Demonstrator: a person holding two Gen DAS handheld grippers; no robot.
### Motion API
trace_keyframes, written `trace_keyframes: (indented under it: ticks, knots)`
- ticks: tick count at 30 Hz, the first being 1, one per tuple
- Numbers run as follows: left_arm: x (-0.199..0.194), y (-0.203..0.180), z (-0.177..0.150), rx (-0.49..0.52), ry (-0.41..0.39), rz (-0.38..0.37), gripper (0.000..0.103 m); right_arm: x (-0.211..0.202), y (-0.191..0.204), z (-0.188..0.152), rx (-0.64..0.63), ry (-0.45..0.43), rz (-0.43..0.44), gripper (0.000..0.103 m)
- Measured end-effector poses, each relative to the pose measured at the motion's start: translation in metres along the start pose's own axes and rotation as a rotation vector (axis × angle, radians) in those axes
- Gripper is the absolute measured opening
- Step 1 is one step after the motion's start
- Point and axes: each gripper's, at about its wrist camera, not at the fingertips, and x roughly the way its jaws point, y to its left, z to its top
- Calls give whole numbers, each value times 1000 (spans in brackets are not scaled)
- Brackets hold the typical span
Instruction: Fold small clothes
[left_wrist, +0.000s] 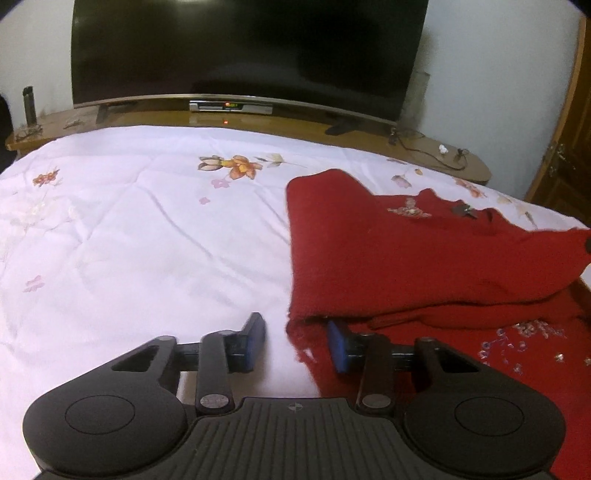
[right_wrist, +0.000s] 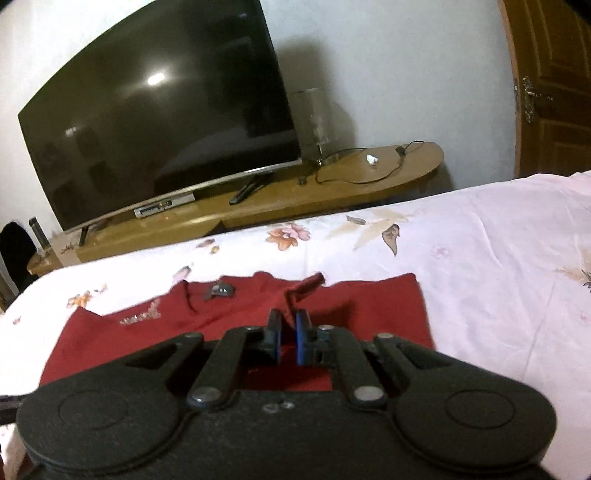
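A small red garment (left_wrist: 399, 254) with sequin trim lies on the white floral bedsheet (left_wrist: 140, 229), its right part lifted and folded over toward the left. My left gripper (left_wrist: 297, 338) is open and low at the garment's near left edge, with the right finger on the red cloth and the left finger over the sheet. In the right wrist view the red garment (right_wrist: 351, 306) spreads below my right gripper (right_wrist: 289, 334), whose jaws are nearly closed on a thin raised fold of the red cloth.
A large dark television (left_wrist: 251, 51) stands on a wooden console (right_wrist: 280, 199) beyond the bed's far edge, with a set-top box (left_wrist: 231, 107) and cables. A wooden door (right_wrist: 554, 85) is at the right. The white sheet (right_wrist: 498, 266) stretches left and right of the garment.
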Motion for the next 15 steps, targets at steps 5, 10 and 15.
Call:
trace_keyframes:
  ticks: [5, 10, 15]
  knots:
    - [1, -3, 1, 9, 7, -4, 21, -1, 8, 1, -65, -28, -10, 9]
    - [0, -2, -1, -5, 1, -25, 6, -18, 3, 14, -50, -87, -4, 9]
    - [1, -5, -1, 7, 8, -17, 5, -7, -13, -2, -72, -18, -74, 9]
